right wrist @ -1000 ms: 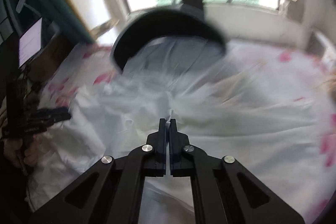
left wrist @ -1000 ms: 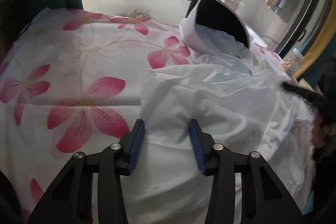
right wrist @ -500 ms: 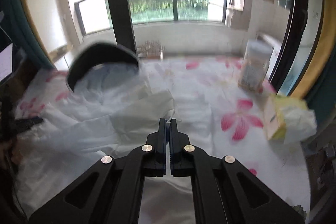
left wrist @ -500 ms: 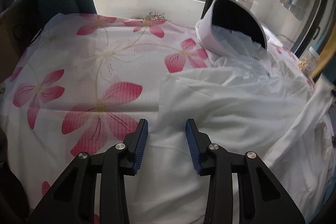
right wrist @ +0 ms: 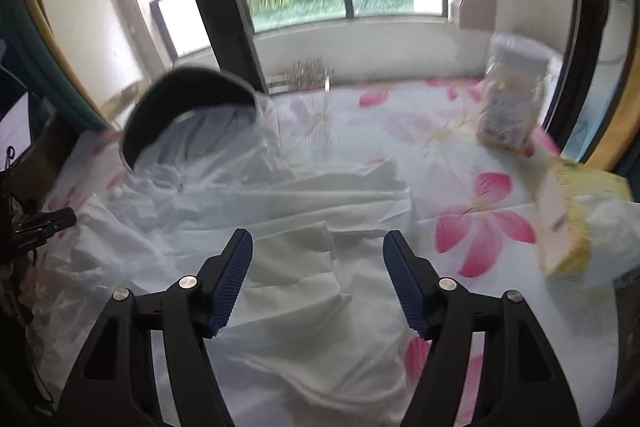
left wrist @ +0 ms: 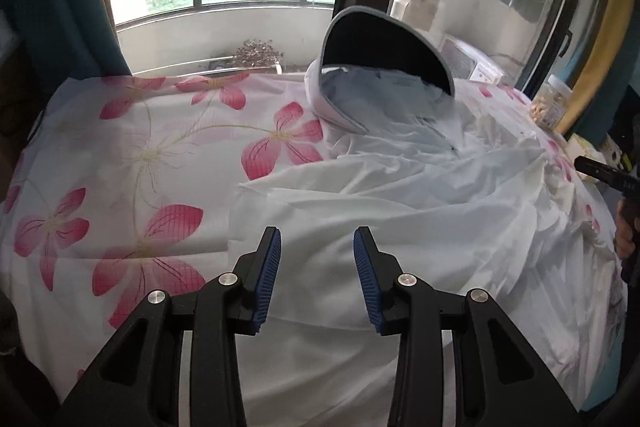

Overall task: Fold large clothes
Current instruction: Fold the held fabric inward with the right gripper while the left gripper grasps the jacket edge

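A large white hooded garment [left wrist: 400, 211] lies crumpled on the pink-flowered sheet [left wrist: 132, 155], its stiff dark-lined hood [left wrist: 384, 67] standing up at the far end. My left gripper [left wrist: 316, 267] hovers open over the garment's near left part, with nothing between its blue pads. In the right wrist view the garment [right wrist: 312, 267] shows a folded strip of cloth lying flat. Above that strip my right gripper [right wrist: 318, 267] has its jaws opening wide, holding nothing. The tip of the other gripper shows at the edge of each view: the right one [left wrist: 600, 171] and the left one [right wrist: 44, 223].
A clear jar [right wrist: 510, 99] and a yellow tissue box [right wrist: 572, 223] stand on the sheet to the right of the garment. A dried plant [left wrist: 258, 51] sits at the window sill behind. Teal curtain [left wrist: 52, 7] hangs at the left. Bare flowered sheet lies left of the garment.
My right gripper, shut on a pinch of white cloth before, has swung right, let the cloth go and opened wide. The left gripper has pulled back and up a little, still open.
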Available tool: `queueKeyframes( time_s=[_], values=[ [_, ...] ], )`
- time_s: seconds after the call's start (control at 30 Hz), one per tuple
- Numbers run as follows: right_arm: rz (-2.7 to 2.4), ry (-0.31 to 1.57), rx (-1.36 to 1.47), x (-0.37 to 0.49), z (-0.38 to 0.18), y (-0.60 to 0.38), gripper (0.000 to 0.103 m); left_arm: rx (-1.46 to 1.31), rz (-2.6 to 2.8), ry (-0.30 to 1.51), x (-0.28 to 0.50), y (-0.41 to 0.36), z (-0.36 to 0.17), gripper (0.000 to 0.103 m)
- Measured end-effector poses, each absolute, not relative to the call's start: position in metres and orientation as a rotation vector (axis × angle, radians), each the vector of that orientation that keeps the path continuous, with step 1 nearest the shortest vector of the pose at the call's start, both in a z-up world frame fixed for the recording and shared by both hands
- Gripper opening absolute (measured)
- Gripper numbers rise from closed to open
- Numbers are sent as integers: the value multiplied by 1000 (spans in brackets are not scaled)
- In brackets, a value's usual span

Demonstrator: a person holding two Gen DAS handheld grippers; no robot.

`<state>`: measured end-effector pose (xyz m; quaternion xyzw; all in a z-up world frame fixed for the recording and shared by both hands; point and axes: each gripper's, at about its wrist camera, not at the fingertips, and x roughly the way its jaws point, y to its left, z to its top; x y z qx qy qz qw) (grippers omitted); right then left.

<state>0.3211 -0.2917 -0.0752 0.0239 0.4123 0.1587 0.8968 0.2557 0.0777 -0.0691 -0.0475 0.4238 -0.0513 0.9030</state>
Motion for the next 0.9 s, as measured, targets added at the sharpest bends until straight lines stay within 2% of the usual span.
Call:
queueKeyframes(
  time_s=[0.1,0.13,0.2,0.27,0.33,0.43,0.63,0.67,0.7,0.77,0.9],
  values=[
    [341,881,-8,337,-86,-282,65,-121,-95,893,259,82,-76,40],
    [350,895,-28,343,-90,-279,58,-125,-90,896,260,84,-78,40],
    [364,939,-53,353,-98,-275,53,-131,-84,903,262,86,-80,40],
    [370,962,-89,359,-105,-269,14,-133,-83,918,265,88,-84,40],
    [379,967,-135,361,-107,-262,2,-137,-81,931,266,90,-88,40],
    [376,899,-177,357,-90,-254,1,-147,-74,942,268,94,-94,40],
    [387,608,-144,338,-18,-260,1,-147,-50,933,272,102,-95,40],
    [389,555,-148,333,-8,-262,1,-140,-47,932,273,103,-96,32],
    [385,529,-159,329,-3,-263,1,-132,-36,939,275,103,-98,18],
    [392,529,-170,320,-6,-268,1,-132,-16,940,275,106,-98,9],
    [368,674,-186,305,-51,-286,2,-151,1,938,272,110,-97,8]
  ],
)
